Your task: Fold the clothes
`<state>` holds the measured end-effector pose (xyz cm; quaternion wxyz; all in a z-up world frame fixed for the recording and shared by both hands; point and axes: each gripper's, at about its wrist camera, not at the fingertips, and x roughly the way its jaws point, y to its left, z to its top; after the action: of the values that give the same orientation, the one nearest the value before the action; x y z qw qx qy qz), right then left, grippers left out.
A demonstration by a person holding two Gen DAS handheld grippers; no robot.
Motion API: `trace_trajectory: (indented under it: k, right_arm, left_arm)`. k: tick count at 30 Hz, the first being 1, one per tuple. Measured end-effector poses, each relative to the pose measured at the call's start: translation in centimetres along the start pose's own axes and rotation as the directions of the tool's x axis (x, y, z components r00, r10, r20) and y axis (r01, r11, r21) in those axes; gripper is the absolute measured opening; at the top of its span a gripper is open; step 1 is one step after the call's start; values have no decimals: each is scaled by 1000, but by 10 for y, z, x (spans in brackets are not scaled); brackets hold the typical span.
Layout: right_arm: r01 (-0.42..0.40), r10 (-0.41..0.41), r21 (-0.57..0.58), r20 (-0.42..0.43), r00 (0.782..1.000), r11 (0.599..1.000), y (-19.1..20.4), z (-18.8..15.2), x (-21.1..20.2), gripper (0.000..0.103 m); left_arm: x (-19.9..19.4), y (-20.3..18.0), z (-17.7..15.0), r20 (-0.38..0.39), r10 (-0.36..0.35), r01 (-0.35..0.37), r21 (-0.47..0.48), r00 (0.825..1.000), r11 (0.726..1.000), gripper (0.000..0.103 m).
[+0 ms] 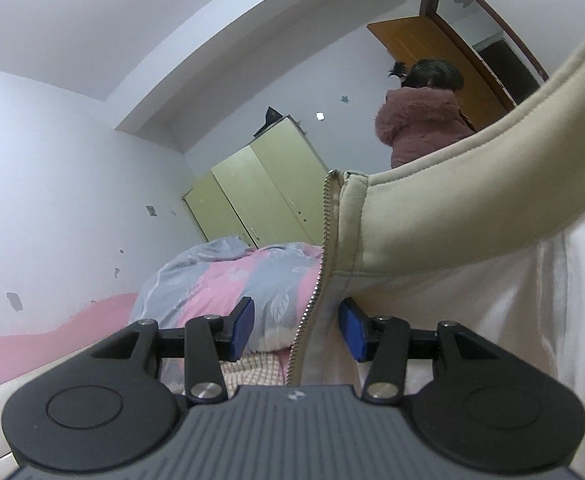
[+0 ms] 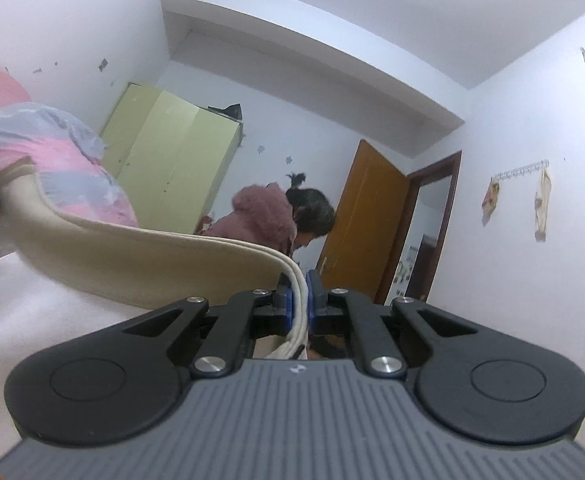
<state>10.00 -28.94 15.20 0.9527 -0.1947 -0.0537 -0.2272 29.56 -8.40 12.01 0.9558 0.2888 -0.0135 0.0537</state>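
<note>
A cream zip-up jacket (image 1: 432, 224) hangs lifted in front of the left wrist camera, its collar band arching to the upper right and its metal zipper (image 1: 320, 248) running down the middle. My left gripper (image 1: 296, 326) is open, with the zipper edge of the jacket hanging between its blue pads, touching neither. In the right wrist view the jacket's (image 2: 140, 264) thick cream hem band sweeps from the left into my right gripper (image 2: 298, 300), which is shut on the doubled edge of that band.
A pink and grey floral quilt (image 1: 220, 280) lies heaped on the bed with a pink headboard (image 1: 32, 344). Pale green wardrobes (image 2: 172, 152) stand against the far wall. A person in a fuzzy pink coat (image 2: 264, 216) bends near an orange door (image 2: 368, 216).
</note>
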Motion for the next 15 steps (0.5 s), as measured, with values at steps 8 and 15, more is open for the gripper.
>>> trace_trajectory:
  k: [8,15]
  right_arm:
    - [9,-13,-104,-43,999,995,28,-19,109,5]
    - [-77,36,-207,-196,980,975,80,-79,193,5]
  left_arm:
    - [59,-26,-12,-74,-2,2,10,997,1000,49]
    - [106,-80,-66,-219,-40,63,101,975,993,50]
